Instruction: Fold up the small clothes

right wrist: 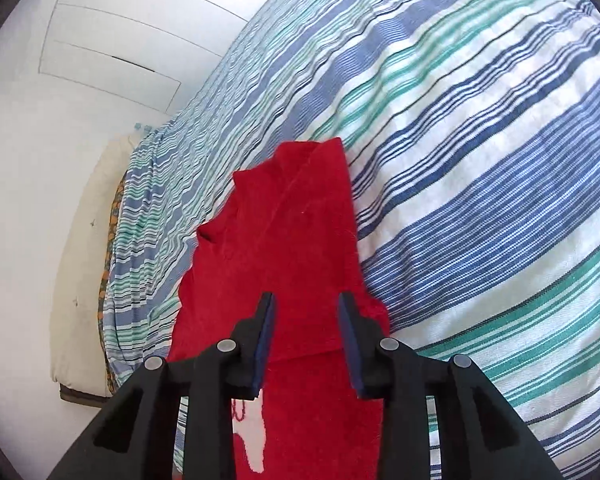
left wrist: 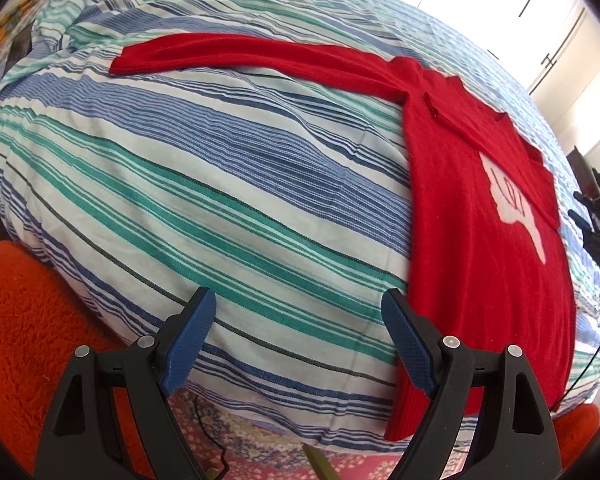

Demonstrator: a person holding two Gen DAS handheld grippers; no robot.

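Orange rug (left wrist: 24, 320) (fluffy) borders striped bedspread (left wrist: 204, 184) under red sweater (left wrist: 480, 248).

Striped bedspread (left wrist: 228, 208) is lying open left of the red sweater (left wrist: 488, 280), nothing standing on it. Sweater sleeve (left wrist: 236, 54) is stretching across the far side. Right gripper (right wrist: 306, 302) is hovering over the sweater, gap empty.

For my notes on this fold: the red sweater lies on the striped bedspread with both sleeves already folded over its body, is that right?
Not quite: only one sleeve is folded over the red sweater. The other sleeve is stretched out flat across the striped bedspread, as the left wrist view shows.
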